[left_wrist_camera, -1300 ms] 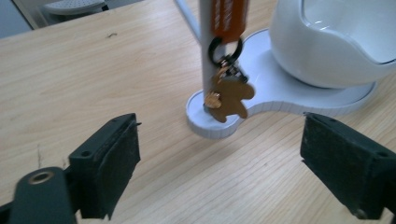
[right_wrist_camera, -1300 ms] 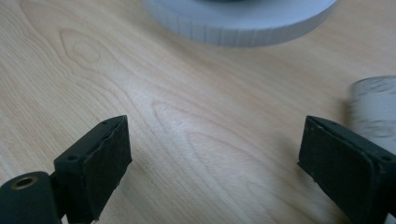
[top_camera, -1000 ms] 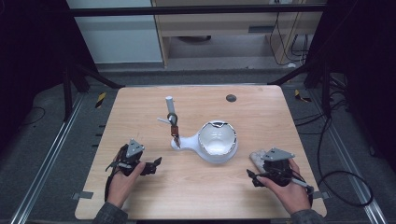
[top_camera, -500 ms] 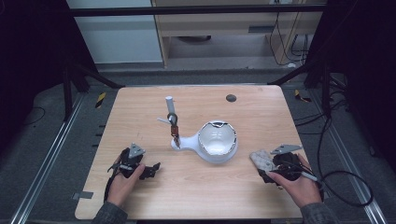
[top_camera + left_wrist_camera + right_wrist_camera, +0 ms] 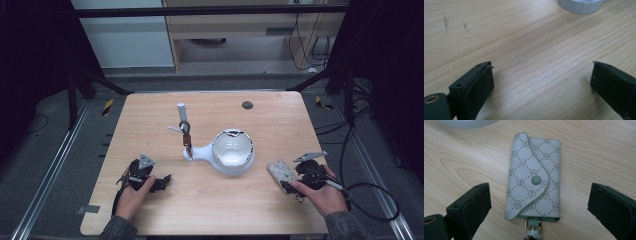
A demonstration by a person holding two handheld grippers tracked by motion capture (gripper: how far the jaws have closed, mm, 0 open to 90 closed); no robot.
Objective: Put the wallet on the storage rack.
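Right tongs (image 5: 537,202): jaws have just been opening and stand wide, pads clear of the key pouch (image 5: 534,176), which lies flat on the table (image 5: 165,210) between them, snapped shut, clasp end nearest. Since a second ago this hand has shifted outward, the pouch now showing just beside it. Judged: released or not yet gripped. Left tongs (image 5: 541,80): wide open, empty, low over bare wood. Farther off, white helmet-shaped stand (image 5: 232,152).

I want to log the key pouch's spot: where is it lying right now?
The key pouch lies flat at the table's right front in the high view, between the white bowl-shaped stand and the right tool, whose open jaws flank it untouched.
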